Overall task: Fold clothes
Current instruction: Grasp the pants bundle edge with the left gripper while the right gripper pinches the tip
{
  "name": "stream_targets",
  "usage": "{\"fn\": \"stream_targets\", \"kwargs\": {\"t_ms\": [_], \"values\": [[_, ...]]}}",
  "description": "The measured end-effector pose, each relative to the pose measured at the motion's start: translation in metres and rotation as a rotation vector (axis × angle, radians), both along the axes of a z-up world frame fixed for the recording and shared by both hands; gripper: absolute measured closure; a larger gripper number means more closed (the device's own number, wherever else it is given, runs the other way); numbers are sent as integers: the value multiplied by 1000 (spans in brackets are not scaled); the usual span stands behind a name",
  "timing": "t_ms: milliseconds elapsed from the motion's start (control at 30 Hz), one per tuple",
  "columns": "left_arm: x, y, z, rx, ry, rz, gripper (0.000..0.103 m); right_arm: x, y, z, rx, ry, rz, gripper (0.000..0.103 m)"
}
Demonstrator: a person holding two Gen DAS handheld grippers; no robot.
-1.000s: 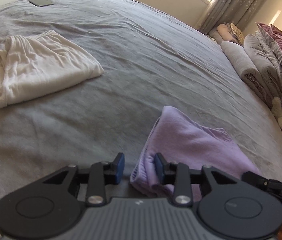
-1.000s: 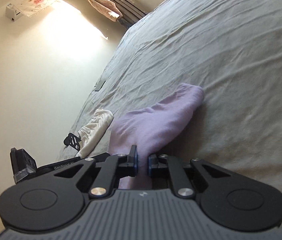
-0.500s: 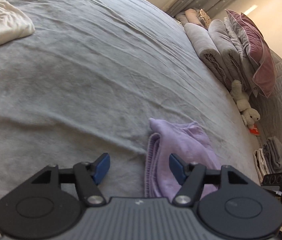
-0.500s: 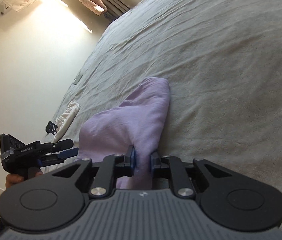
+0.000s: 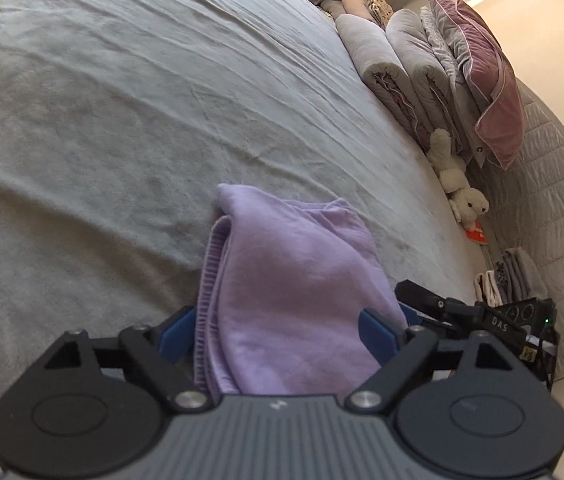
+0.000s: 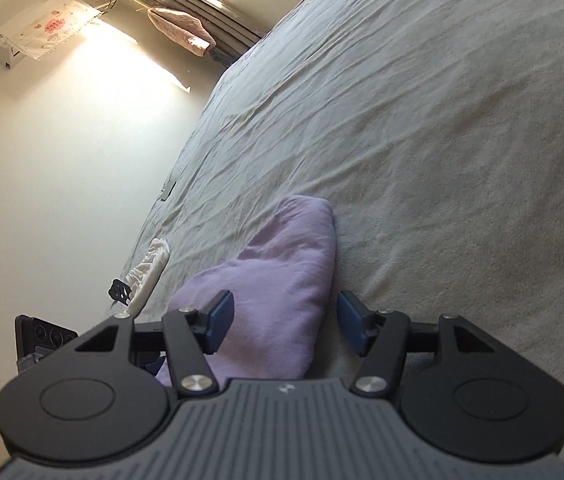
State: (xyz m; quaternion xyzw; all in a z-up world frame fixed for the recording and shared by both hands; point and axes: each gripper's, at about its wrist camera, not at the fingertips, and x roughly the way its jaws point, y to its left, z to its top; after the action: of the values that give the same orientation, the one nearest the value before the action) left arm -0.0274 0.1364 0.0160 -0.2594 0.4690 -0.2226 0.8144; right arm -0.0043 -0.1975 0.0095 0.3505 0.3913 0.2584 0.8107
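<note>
Folded lilac garment (image 5: 289,280) now lying released on grey bedspread (image 5: 122,120); left gripper (image 5: 282,336) and right gripper (image 6: 285,324), clamped a second ago, just opened, pads clear of cloth.

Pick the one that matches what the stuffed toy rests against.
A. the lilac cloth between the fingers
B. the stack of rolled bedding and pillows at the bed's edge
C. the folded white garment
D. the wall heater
B: in the left wrist view the stuffed toy sits at the foot of the rolled bedding, far from the lilac cloth.
</note>
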Motion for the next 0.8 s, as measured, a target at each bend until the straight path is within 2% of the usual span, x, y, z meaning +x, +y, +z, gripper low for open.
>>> {"fn": "stream_targets", "kwargs": {"t_ms": [100,167,233,333,400,500,567,633,700,800], "values": [[0,-7,1,26,-17,-10,11,-2,7,3,-32,-18,11,42],[0,-9,2,65,-29,-5,23,-4,10,5,-63,-30,9,47],[1,-4,1,99,-18,22,63,-4,10,5,-90,-30,-5,67],[3,12,-3,49,37,74,81,-7,13,7,-118,-48,-15,79],[2,15,-1,37,50,92,85,-10,20,14,-166,-91,-11,81],[-4,9,9,61,11,91,87,-20,38,33,-305,-240,14,82],[-5,5,10,80,-4,80,87,-23,41,36,-314,-271,28,82],[-3,4,6,113,0,65,82,-20,37,30,-315,-235,16,80],[-2,7,5,108,5,67,79,-15,29,20,-307,-174,-3,78],[-1,11,6,95,13,72,75,-11,20,14,-234,-119,-17,68]]}}
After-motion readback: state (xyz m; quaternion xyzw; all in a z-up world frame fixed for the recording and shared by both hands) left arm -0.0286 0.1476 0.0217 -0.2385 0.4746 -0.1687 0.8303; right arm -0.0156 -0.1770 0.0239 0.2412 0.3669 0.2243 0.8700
